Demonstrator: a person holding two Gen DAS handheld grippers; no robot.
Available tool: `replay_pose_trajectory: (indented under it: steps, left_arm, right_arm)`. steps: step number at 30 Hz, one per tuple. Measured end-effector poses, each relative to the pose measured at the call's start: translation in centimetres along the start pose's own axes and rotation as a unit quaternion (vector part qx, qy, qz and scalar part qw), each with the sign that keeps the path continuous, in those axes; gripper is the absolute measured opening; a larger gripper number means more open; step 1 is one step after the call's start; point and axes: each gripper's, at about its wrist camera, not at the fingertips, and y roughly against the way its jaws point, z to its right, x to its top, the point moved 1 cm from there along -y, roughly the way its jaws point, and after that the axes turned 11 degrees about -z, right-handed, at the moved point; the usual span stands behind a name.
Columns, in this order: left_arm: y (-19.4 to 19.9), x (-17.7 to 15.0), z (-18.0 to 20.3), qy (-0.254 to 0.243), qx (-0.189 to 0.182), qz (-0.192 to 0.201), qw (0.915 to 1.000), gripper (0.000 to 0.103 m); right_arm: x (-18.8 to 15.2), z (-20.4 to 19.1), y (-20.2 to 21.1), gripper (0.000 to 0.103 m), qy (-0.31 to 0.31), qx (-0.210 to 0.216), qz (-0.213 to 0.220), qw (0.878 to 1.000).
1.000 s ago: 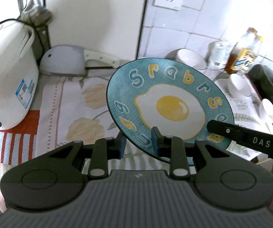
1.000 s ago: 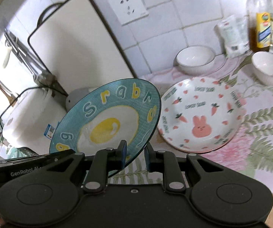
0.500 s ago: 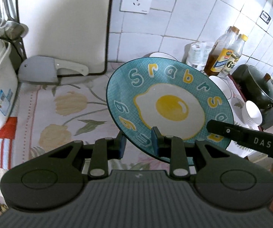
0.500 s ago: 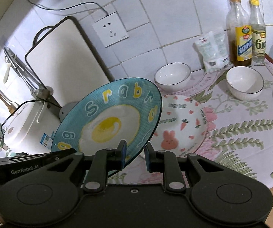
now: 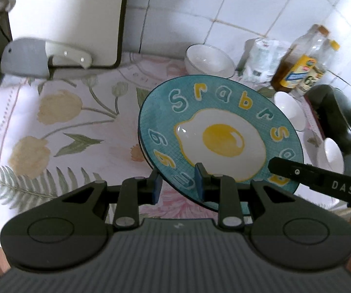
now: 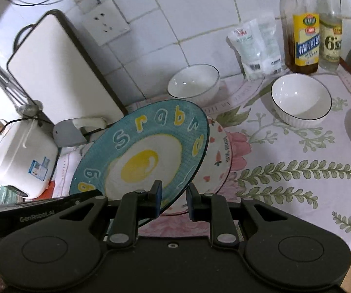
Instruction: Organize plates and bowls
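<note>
Teal egg plate (image 5: 220, 134) is pinched at its near rim by the left gripper (image 5: 177, 186), jaws clamped on it; the right gripper (image 6: 174, 199) likewise grips its edge. It hangs tilted just above the carrot plate (image 6: 220, 157), so stacking seems underway; next, level and lower it. The carrot plate is mostly hidden.

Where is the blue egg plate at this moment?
The egg plate is held tilted between both claws, over the carrot plate on the tablecloth, in front of a white bowl.

Teal egg plate (image 5: 220, 131), tilted, above rabbit plate (image 6: 218, 161)
</note>
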Motion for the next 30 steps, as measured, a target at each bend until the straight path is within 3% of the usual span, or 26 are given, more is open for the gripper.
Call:
replay_pose_trajectory:
  steps: [9, 30]
  left_arm:
    - [-5.0, 1.5, 0.7, -0.001, 0.023, -0.034, 0.9991, 0.026]
    - [-7.6, 3.7, -0.4, 0.043, 0.031, -0.094, 0.9942, 0.026]
  right_arm:
    - [1.1, 3.7, -4.1, 0.026, -0.027, 0.022, -0.043, 0.998]
    - [2.6, 3.0, -7.2, 0.027, 0.004, -0.012, -0.088, 0.996]
